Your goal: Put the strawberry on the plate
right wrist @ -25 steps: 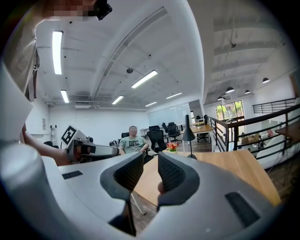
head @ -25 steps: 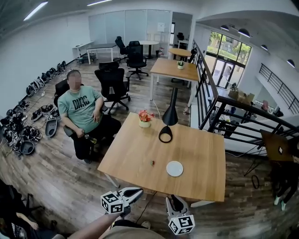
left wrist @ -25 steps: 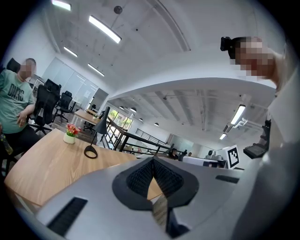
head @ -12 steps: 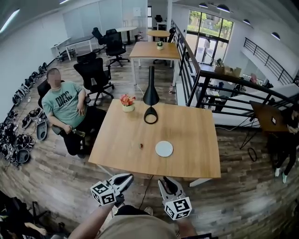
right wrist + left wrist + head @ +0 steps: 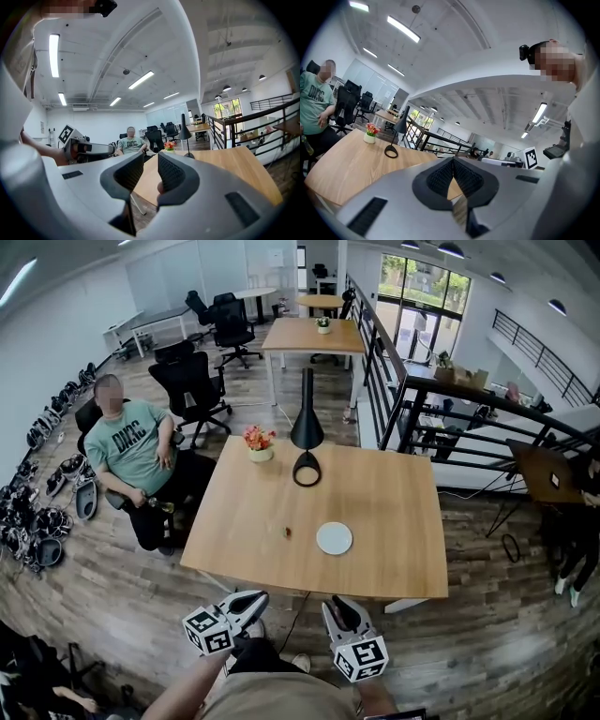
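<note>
The strawberry lies on the table, just left of the plate and not touching it. The left gripper is held short of the near table edge, jaws together at the tips with nothing between them. The right gripper, beside it, has its jaws apart and empty.

A wooden bench carries a small strawberry just beside a white plate, with a flower pot and a black lamp farther back.
</note>
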Motion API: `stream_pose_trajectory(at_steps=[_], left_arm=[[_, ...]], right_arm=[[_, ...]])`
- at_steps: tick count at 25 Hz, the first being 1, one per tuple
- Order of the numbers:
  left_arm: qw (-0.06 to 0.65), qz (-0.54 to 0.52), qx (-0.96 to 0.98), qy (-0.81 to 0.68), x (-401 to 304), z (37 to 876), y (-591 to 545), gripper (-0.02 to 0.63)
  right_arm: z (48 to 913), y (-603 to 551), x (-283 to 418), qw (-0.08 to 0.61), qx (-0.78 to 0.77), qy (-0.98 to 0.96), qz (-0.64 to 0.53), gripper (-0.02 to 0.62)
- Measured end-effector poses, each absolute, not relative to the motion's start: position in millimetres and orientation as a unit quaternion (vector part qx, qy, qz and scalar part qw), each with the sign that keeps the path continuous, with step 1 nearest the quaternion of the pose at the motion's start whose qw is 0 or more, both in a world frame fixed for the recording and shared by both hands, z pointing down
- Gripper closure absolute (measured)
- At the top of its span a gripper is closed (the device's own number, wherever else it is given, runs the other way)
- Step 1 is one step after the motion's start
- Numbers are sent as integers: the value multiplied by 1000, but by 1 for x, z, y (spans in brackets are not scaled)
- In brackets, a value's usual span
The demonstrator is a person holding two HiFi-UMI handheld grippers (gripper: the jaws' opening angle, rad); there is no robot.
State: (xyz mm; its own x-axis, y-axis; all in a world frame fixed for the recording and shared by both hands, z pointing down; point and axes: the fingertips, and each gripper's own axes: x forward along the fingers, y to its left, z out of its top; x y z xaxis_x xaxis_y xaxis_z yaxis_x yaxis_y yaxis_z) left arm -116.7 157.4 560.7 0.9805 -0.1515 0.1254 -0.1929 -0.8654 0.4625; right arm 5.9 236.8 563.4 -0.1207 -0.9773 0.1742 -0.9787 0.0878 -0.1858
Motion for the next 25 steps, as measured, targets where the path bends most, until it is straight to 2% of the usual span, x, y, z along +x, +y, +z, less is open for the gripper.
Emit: stream_pose_trajectory(at_steps=[13, 25], left_arm=[[260, 54, 962, -70, -93, 581, 54, 601], [273, 60, 959, -39, -69, 590, -65, 601]], right_arm=[[583, 147, 21, 27, 673, -722, 162, 514], [589, 39, 43, 77, 691, -698, 172, 514]])
